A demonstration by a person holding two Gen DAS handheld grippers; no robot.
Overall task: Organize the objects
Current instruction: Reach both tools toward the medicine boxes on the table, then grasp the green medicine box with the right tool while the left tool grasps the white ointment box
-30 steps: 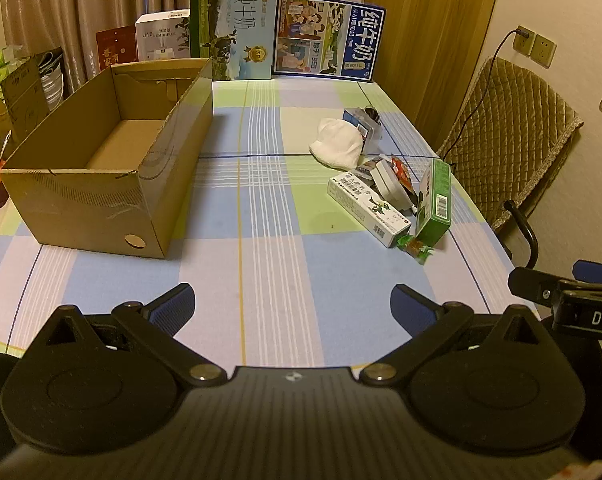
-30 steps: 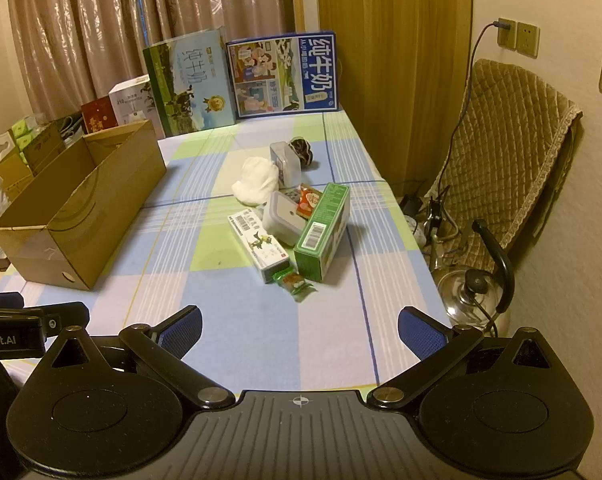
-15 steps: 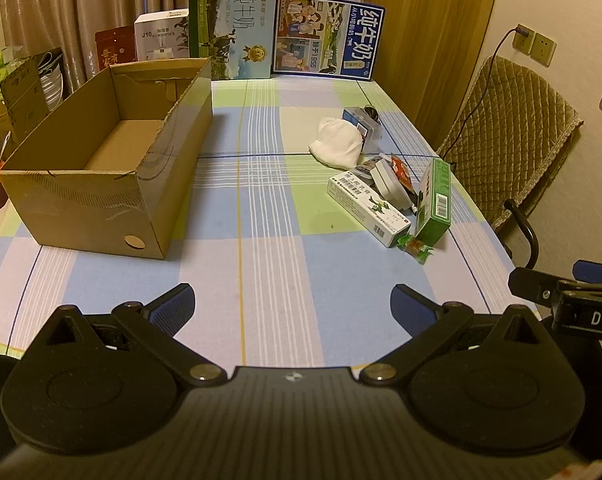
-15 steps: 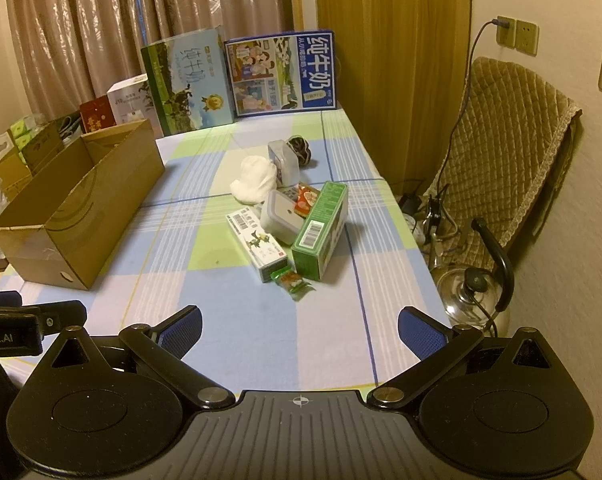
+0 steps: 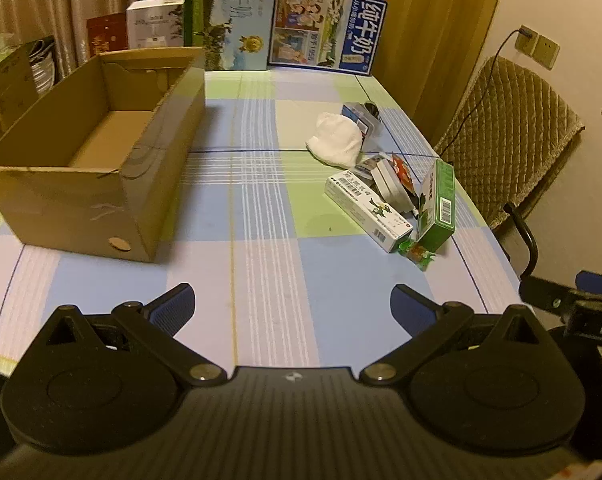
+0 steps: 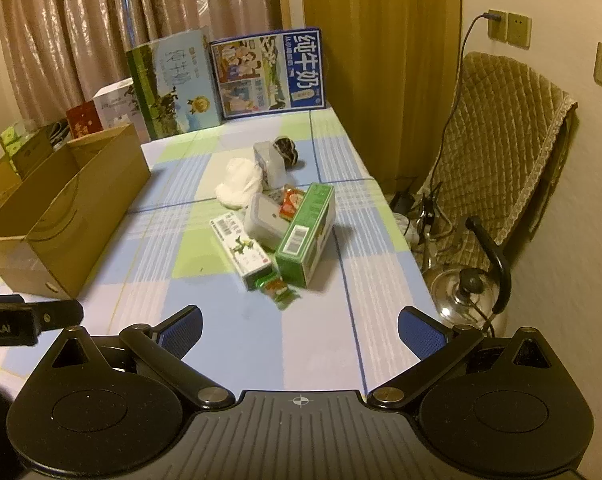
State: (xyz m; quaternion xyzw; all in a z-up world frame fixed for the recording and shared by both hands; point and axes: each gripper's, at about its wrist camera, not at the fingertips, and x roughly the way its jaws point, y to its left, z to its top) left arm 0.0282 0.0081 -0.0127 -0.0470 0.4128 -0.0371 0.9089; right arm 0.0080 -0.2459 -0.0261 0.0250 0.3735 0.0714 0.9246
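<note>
Both the left gripper (image 5: 292,304) and the right gripper (image 6: 299,328) hover over the near edge of the checked tablecloth (image 5: 269,272) with jaws spread wide and nothing between them. The clutter lies in a heap on the right of the table, well apart from the open cardboard box (image 5: 97,160) on the left. The green carton (image 6: 306,234) and the long white carton (image 6: 243,248) look light and stiff, best pinched across their narrow sides, while the small green snack packet (image 6: 279,289) nearest looks crinkly and slippery, and the white cloth (image 6: 240,182) beyond is soft.
</note>
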